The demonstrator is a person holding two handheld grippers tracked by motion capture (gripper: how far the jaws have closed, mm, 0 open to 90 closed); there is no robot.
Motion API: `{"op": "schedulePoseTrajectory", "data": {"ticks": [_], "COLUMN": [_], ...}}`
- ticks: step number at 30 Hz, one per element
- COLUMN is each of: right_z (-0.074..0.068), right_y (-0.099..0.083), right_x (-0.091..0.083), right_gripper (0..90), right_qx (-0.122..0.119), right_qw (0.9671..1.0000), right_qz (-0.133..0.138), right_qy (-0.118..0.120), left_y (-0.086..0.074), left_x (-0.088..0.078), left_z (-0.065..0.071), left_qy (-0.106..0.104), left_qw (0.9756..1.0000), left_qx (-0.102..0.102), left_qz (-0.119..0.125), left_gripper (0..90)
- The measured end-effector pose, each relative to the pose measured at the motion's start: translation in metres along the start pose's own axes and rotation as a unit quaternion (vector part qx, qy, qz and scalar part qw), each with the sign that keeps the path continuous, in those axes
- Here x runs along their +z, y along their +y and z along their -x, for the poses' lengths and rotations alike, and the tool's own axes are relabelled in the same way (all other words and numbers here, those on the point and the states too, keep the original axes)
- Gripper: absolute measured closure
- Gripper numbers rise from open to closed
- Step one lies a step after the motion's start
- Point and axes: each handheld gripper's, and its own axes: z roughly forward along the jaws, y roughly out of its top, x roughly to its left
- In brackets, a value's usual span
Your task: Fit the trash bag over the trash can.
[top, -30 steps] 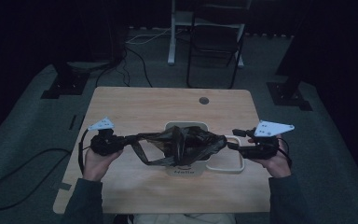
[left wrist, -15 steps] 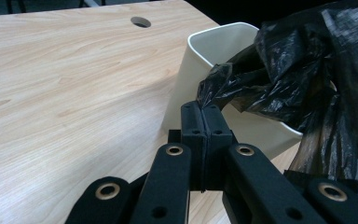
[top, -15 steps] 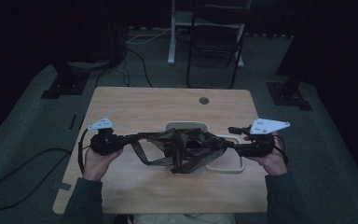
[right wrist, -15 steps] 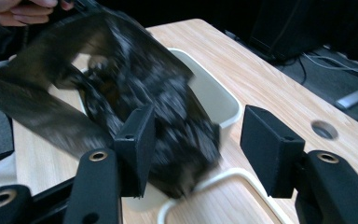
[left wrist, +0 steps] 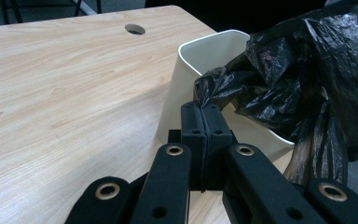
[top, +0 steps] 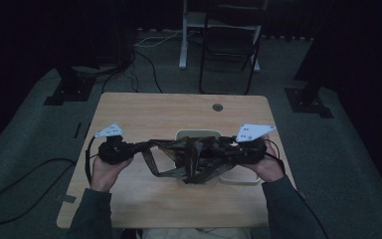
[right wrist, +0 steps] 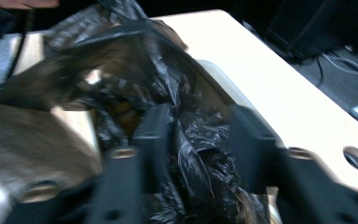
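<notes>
left gripper view, nearest first: the left tongs (left wrist: 206,122) stand pressed together on a pinch of the black plastic bag (left wrist: 303,74), right beside the rim of the cream bin (left wrist: 200,60). right gripper view has the right tongs (right wrist: 196,135) with their jaws apart and a fold of bag film lying between them; they have just been closing, and the blur hides whether the pads press the film yet. high view shows the bag (top: 189,154) stretched between the two tongs, hanging over the bin (top: 199,135) at the middle of the counter (top: 179,112).

the work looks like spreading the bag's mouth to line the bin. to do it well, i judge the right tongs should bite a single layer at the hem, not a bunched fold, then both hands draw apart evenly and lower the mouth over the rim.

the film is thin, glossy and crinkled, and likely slippery. the bin is smooth, matt, with rounded corners and slightly tapering walls. the counter is pale wood grain with a round cable hole (top: 218,107) at its far edge
</notes>
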Motion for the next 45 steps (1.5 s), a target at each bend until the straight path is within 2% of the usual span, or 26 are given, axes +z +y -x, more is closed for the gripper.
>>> {"op": "schedulePoseTrajectory", "data": {"ticks": [2, 4, 8, 14, 27, 32, 38, 39, 41, 45], "right_z": [0.006, 0.012, 0.022, 0.034, 0.046, 0.051, 0.053, 0.053, 0.052, 0.048], "right_y": [-0.002, -0.006, -0.014, -0.024, -0.035, -0.041, -0.046, -0.046, -0.045, -0.034], "right_x": [0.003, 0.003, 0.003, 0.005, 0.024, 0.030, 0.032, 0.032, 0.029, 0.016], "right_gripper": [80.3, 85.4, 87.0, 87.2, 89.5, 89.8, 89.6, 87.2, 76.5, 66.4], "right_qx": [0.021, 0.037, 0.065, 0.096, 0.101, 0.110, 0.117, 0.118, 0.118, 0.112], "right_qw": [0.9998, 0.9992, 0.9972, 0.9935, 0.9878, 0.9847, 0.9826, 0.9827, 0.9835, 0.9849], "right_qz": [-0.004, -0.003, -0.008, -0.019, -0.062, -0.076, -0.083, -0.082, -0.075, -0.053], "right_qy": [-0.006, -0.015, -0.035, -0.059, -0.100, -0.112, -0.117, -0.117, -0.115, -0.121], "left_y": [0.001, 0.002, 0.006, 0.016, 0.037, 0.038, 0.037, 0.037, 0.037, 0.039], "left_x": [0.000, 0.000, 0.005, 0.021, 0.053, 0.065, 0.077, 0.078, 0.079, 0.080], "left_z": [-0.002, -0.003, -0.007, -0.011, -0.022, -0.033, -0.042, -0.041, -0.040, -0.036], "left_qy": [0.003, 0.005, 0.010, 0.020, 0.057, 0.069, 0.070, 0.069, 0.066, 0.063], "left_qw": [1.0000, 1.0000, 0.9999, 0.9997, 0.9978, 0.9963, 0.9950, 0.9951, 0.9954, 0.9960], "left_qx": [-0.002, -0.004, -0.009, -0.012, -0.008, -0.020, -0.036, -0.035, -0.033, -0.027], "left_qz": [0.001, 0.002, 0.004, -0.003, -0.031, -0.049, -0.062, -0.062, -0.060, -0.058], "left_gripper": [89.7, 89.7, 89.6, 89.4, 88.7, 87.8, 87.3, 87.3, 87.3, 87.4]}}
